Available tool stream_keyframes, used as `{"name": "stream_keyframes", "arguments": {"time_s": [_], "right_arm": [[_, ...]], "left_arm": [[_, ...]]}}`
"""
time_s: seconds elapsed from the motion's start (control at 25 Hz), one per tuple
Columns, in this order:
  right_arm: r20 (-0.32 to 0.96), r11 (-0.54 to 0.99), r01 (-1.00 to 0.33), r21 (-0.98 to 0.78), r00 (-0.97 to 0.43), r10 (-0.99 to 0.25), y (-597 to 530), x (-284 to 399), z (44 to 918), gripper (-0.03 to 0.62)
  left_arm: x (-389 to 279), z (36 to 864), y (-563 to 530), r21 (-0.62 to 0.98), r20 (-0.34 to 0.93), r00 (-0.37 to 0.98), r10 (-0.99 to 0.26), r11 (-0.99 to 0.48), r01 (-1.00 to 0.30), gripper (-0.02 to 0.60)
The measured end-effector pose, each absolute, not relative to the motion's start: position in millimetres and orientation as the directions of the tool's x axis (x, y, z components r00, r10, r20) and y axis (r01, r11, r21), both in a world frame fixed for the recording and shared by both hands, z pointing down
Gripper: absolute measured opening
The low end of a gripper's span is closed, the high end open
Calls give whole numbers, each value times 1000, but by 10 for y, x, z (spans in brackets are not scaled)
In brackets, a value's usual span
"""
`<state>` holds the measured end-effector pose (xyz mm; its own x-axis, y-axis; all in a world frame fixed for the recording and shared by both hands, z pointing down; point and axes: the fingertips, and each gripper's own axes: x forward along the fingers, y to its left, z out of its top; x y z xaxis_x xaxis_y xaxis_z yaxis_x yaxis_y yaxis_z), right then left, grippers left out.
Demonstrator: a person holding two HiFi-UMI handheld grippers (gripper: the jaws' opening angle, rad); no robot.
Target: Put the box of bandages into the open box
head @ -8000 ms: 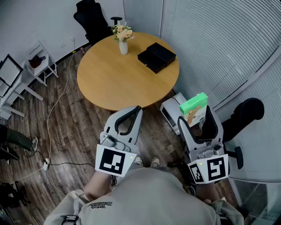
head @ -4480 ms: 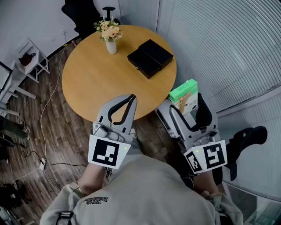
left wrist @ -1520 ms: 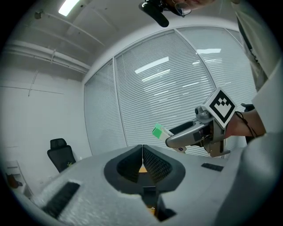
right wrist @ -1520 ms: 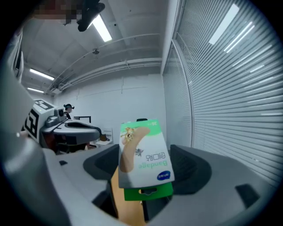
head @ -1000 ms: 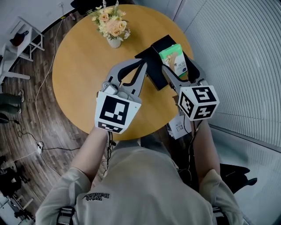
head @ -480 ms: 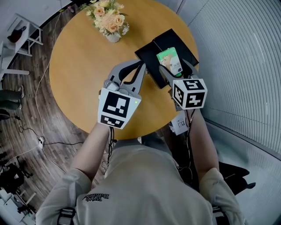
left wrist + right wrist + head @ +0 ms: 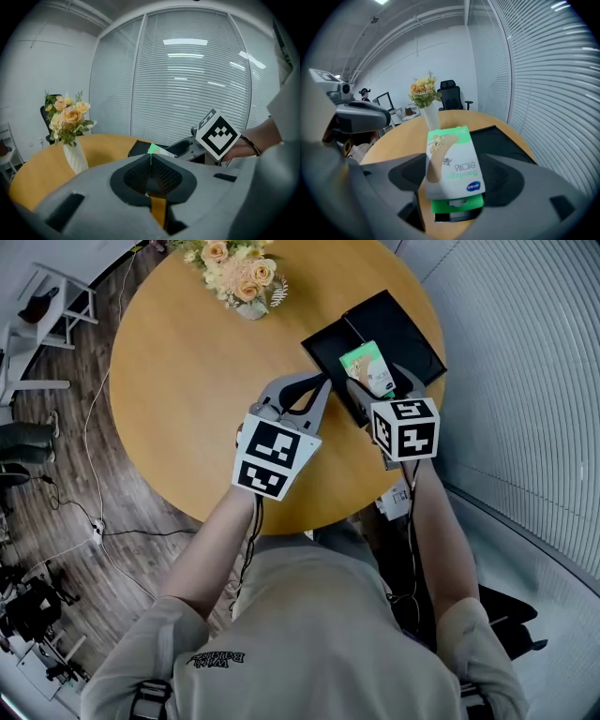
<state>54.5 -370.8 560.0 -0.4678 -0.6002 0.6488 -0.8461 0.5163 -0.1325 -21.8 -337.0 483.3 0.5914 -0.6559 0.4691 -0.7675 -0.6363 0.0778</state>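
The green and white box of bandages [image 7: 367, 367] is clamped flat between the jaws of my right gripper [image 7: 376, 381], which is shut on it. It hangs over the near part of the open black box [image 7: 412, 326] at the right side of the round wooden table [image 7: 178, 381]. In the right gripper view the box of bandages [image 7: 451, 161] fills the middle, with the black box [image 7: 506, 140] just beyond it. My left gripper [image 7: 324, 384] is shut on nothing, its tips by the black box's left edge. The left gripper view shows its joined tips [image 7: 150, 157].
A white vase of flowers [image 7: 242, 273] stands at the table's far side. A white shelf [image 7: 42, 306] and a cable [image 7: 98, 474] are on the wood floor at the left. A blind-covered glass wall [image 7: 525, 381] runs close on the right.
Both grippers have moved forward over the table. The bandage box has come closer over the black box. The left gripper stays shut beside it.
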Motion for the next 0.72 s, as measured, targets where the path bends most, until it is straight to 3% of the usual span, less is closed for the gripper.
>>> {"name": "stream_keyframes", "arguments": {"time_s": [0.72], "right_arm": [[831, 504, -859, -91, -344, -436, -3758, 506, 6596, 344]], "left_arm": [[-332, 5688, -3450, 200, 574, 569, -590, -572, -795, 23]]}}
